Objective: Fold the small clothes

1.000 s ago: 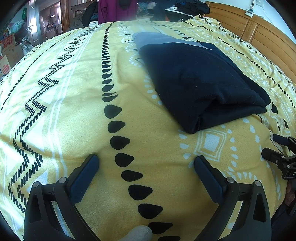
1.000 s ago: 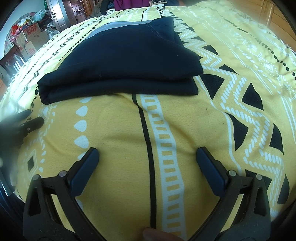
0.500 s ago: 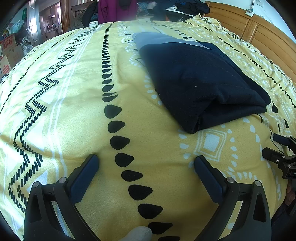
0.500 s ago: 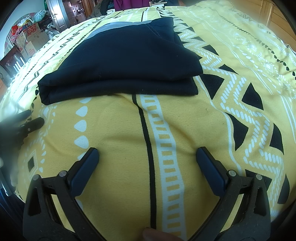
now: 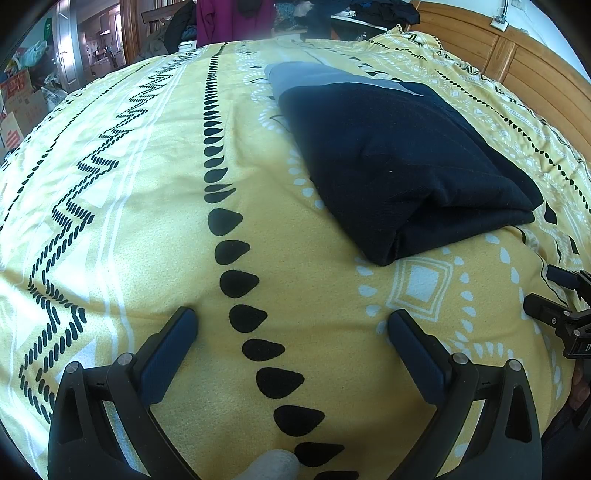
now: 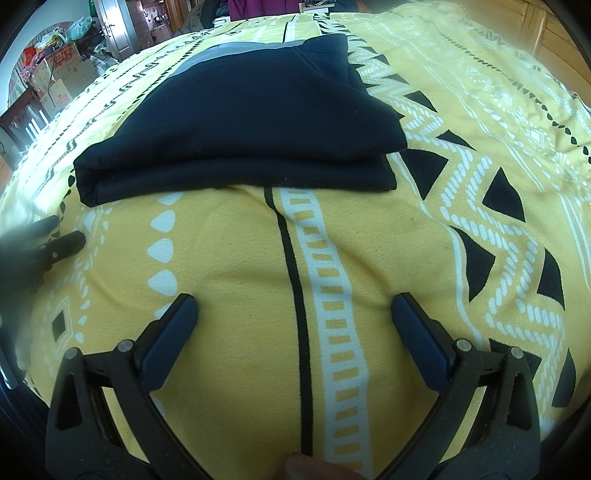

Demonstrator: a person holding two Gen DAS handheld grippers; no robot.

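A dark navy garment (image 5: 399, 158) with a grey band at its far end lies folded into a thick rectangle on the yellow patterned blanket (image 5: 147, 192). In the right wrist view the same folded garment (image 6: 251, 118) lies straight ahead, its doubled edge facing me. My left gripper (image 5: 291, 325) is open, resting low over bare blanket, short of the garment's near left corner. My right gripper (image 6: 293, 306) is open too, over the blanket just in front of the fold. Neither holds anything. The right gripper's tips (image 5: 557, 302) show at the left view's right edge.
A wooden headboard (image 5: 517, 62) runs along the right side of the bed. Cardboard boxes (image 6: 59, 77), a door and hanging clothes (image 5: 232, 18) stand beyond the far edge. Open blanket spreads left of the garment.
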